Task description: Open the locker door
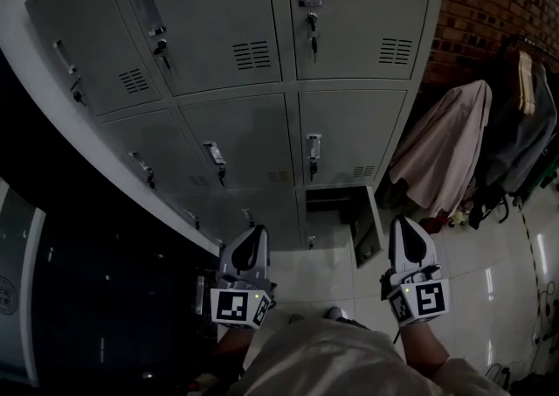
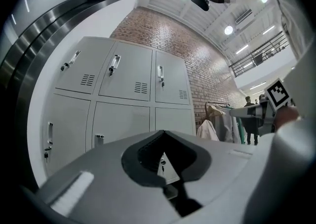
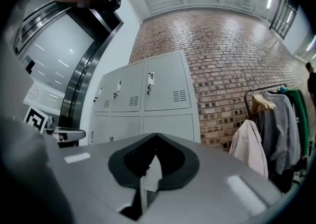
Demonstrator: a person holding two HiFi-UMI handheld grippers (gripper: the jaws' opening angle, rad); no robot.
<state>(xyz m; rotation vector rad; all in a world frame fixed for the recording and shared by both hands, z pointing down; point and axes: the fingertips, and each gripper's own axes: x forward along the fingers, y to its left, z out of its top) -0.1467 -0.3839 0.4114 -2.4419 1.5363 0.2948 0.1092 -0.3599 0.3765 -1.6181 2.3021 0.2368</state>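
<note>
1. Locker door: grey metal, at the lower right corner of the bank of lockers. It is swung outward, and the dark opening shows just to its left.
2. Other doors in the bank: closed. Each has a recessed handle and a vent grille, and keys hang in several locks.
3. Left gripper: held low in front of the bottom row, near the open compartment but apart from it. Its jaws are together with nothing between them, and the left gripper view shows only lockers past the tips.
4. Right gripper: held just right of the swung door, not touching it. Its jaws are fully together and empty, as the right gripper view shows.
5. Marker cubes: one sits at the rear of each gripper, above the person's pale sleeves.
6. Brick wall: stands right of the bank.
7. Clothes rack: stands against the brick wall with a pale coat and darker garments on it.
8. Floor: glossy pale tiles.
</note>
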